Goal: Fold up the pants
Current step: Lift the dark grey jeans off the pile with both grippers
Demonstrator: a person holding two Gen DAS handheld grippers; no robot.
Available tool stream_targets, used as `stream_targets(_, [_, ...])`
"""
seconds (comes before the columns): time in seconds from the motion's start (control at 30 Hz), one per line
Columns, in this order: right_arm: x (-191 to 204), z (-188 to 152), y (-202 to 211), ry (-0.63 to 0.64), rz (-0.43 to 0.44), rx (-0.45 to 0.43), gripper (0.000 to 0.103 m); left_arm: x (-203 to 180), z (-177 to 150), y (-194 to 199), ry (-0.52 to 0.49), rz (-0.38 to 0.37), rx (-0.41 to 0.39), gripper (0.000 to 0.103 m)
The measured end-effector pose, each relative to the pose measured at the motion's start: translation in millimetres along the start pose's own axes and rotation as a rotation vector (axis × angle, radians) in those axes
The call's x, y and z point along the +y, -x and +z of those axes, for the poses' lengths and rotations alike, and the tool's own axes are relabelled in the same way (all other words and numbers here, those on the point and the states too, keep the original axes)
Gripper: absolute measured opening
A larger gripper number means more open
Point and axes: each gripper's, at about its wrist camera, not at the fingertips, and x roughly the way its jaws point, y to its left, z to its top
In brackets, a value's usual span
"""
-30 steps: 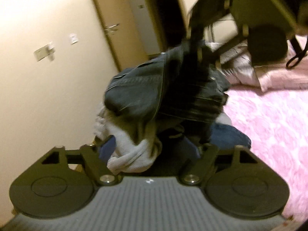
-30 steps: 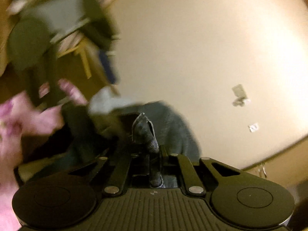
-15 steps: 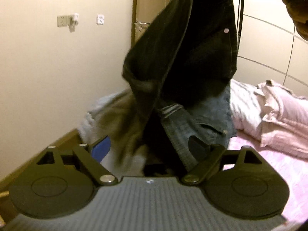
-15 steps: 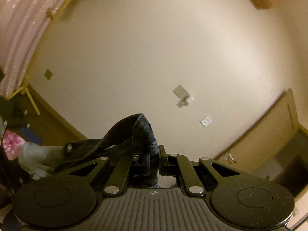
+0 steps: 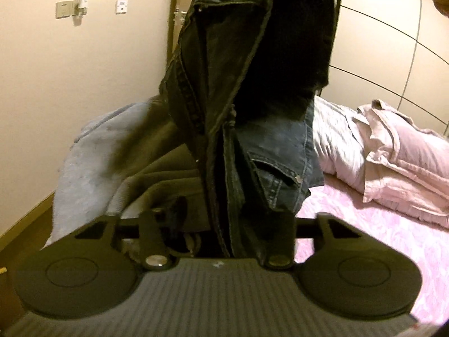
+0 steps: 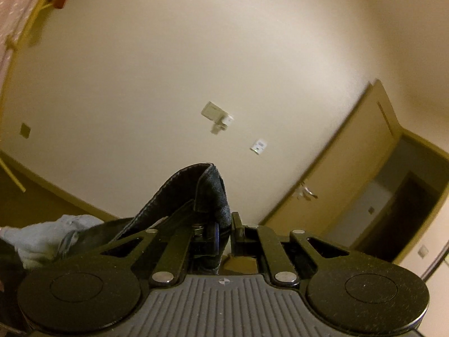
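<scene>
Dark jeans hang down from the top of the left wrist view, over a heap of clothes on the bed. Their lower folds pass between the jaws of my left gripper, which are closing. The blurred left finger stands a little apart from the cloth, and the right fingertip is hidden behind it. In the right wrist view my right gripper is shut on a folded edge of the same jeans, held high and facing the wall.
A grey-blue garment and lighter blue jeans lie heaped under the hanging pair. The pink bedspread spreads to the right, with a crumpled pink quilt at its head. A cream wall and a wooden door stand behind.
The right gripper has risen and rolled, lifting the dark jeans off the heap. The left gripper's jaws have narrowed around the hanging cloth, and its view has levelled.
</scene>
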Motion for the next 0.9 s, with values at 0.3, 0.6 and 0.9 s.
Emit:
stream_targets(0.3, [-62,-1,29,-0.144,-0.154,0.010,0.002,-6,43,31,-0.198,-0.036,-0.051,0.006])
stream_targets(0.6, [-146,-13,171,-0.438,-0.435,0.047,0.002,-45,152,84,-0.518,-0.075,-0.239,0.006])
stream_targets(0.9, [-119,-55,426,-0.595,-0.646,0.067,0.002,-196,195,170,-0.788,-0.219,-0.381,0.006])
